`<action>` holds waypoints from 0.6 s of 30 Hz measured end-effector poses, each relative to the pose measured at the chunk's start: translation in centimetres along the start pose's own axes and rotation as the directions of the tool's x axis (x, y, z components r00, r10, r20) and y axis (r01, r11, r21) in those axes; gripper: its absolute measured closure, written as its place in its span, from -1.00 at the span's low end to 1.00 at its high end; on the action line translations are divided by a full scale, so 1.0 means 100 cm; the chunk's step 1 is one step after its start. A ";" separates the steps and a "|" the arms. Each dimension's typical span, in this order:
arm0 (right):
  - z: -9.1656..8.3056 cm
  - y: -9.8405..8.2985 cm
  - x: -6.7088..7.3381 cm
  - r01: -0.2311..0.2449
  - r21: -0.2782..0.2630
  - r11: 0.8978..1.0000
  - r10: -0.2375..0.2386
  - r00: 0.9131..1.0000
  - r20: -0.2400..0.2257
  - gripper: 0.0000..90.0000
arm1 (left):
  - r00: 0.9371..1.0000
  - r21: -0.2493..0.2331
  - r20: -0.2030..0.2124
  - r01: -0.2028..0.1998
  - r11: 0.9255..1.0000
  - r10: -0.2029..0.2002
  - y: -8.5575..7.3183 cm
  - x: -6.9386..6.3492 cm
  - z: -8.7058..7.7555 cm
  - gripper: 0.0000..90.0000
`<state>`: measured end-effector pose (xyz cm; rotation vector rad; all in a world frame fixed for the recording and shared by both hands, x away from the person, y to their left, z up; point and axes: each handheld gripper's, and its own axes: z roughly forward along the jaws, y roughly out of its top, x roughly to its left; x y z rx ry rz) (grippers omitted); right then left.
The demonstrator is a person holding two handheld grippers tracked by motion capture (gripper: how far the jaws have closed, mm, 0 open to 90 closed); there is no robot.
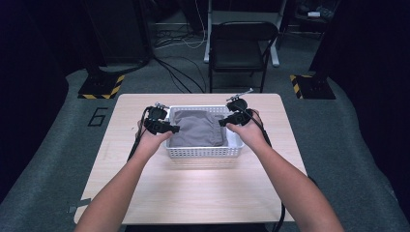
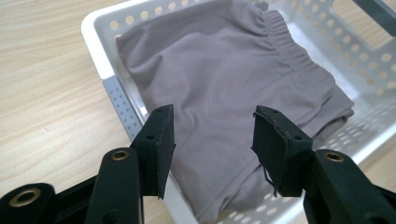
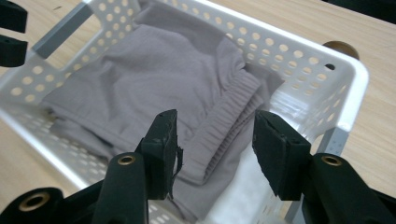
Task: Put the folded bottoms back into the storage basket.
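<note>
A white perforated basket (image 1: 203,152) stands on the wooden table (image 1: 193,193). A folded grey garment (image 1: 198,128) with an elastic waistband lies inside it. My left gripper (image 1: 175,128) hovers at the basket's left wall, jaws pointing inward. In the left gripper view it (image 2: 212,135) is open above the garment (image 2: 219,70) and the basket rim (image 2: 93,32), with nothing pinched. My right gripper (image 1: 222,122) is at the basket's right side. In the right gripper view it (image 3: 215,137) is open over the waistband end of the garment (image 3: 140,74), pads apart from the cloth.
A black folding chair (image 1: 241,48) stands beyond the table's far edge, with cables on the floor beside it. Striped stand bases (image 1: 101,87) flank the table at the back. Bare tabletop lies in front of the basket, between the person's forearms.
</note>
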<state>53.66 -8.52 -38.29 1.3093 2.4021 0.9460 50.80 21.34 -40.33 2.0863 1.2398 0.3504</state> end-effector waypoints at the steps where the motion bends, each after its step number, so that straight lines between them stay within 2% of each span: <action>1: -0.002 -0.002 0.002 -0.002 0.002 1.000 0.002 1.000 -0.006 0.10 | 1.000 0.002 0.003 -0.012 1.000 0.012 -0.001 0.000 -0.002 0.08; 5: -0.005 -0.007 0.006 0.020 0.000 1.000 -0.020 1.000 -0.018 0.09 | 1.000 -0.007 0.014 -0.017 1.000 0.017 -0.007 -0.002 -0.007 0.07; 9: -0.008 -0.011 0.009 0.021 -0.005 1.000 -0.021 0.999 -0.030 0.09 | 0.999 -0.013 0.028 -0.024 1.000 0.025 -0.015 -0.003 -0.011 0.07; 11: -0.009 -0.014 0.010 0.021 -0.010 1.000 -0.021 0.999 -0.035 0.08 | 0.999 -0.015 0.031 -0.021 1.000 0.022 -0.018 -0.003 -0.013 0.06; 12: -0.009 -0.015 0.010 0.019 -0.010 1.000 -0.019 0.999 -0.039 0.08 | 0.999 -0.026 0.034 -0.003 1.000 0.004 -0.021 -0.005 -0.013 0.05; 15: -0.011 -0.025 0.011 0.014 -0.002 1.000 -0.014 0.999 -0.041 0.06 | 0.999 -0.046 0.055 0.001 0.999 0.001 -0.031 -0.007 -0.018 0.04; 17: -0.014 -0.033 0.013 0.015 -0.003 1.000 -0.015 0.999 -0.039 0.02 | 0.999 -0.049 0.050 -0.019 0.999 0.022 -0.038 -0.009 -0.022 0.01; 18: -0.016 -0.037 0.014 0.019 -0.005 1.000 -0.019 0.999 -0.041 0.02 | 0.997 -0.038 0.053 -0.054 0.998 0.056 -0.042 -0.008 -0.026 0.01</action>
